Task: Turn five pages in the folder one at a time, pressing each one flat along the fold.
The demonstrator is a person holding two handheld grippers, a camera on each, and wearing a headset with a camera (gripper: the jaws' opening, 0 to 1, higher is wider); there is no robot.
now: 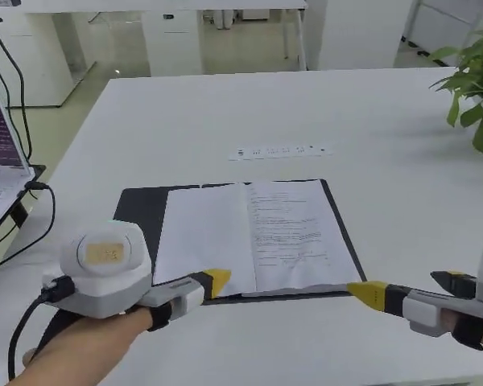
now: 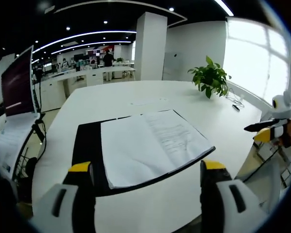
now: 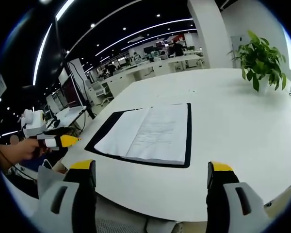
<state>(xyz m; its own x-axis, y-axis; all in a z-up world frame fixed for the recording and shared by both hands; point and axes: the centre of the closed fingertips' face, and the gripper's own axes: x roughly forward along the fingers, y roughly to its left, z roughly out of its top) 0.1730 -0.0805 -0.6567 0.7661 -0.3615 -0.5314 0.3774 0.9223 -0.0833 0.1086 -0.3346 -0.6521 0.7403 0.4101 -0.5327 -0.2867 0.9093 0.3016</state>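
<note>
Both wide, empty: left hand-held gripper [image 2: 146,166], right hand-held gripper [image 3: 151,165]; folder [image 1: 249,237] print illegible.

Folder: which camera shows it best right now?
The head view: it looks down on the open folder from close, so the print on the right page shows as lines. The left gripper view shows it whole but at a low angle; the right gripper view shows it whole, smaller and farther off.

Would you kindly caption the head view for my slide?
Open folder on white table, left tool and right tool open before it.
</note>
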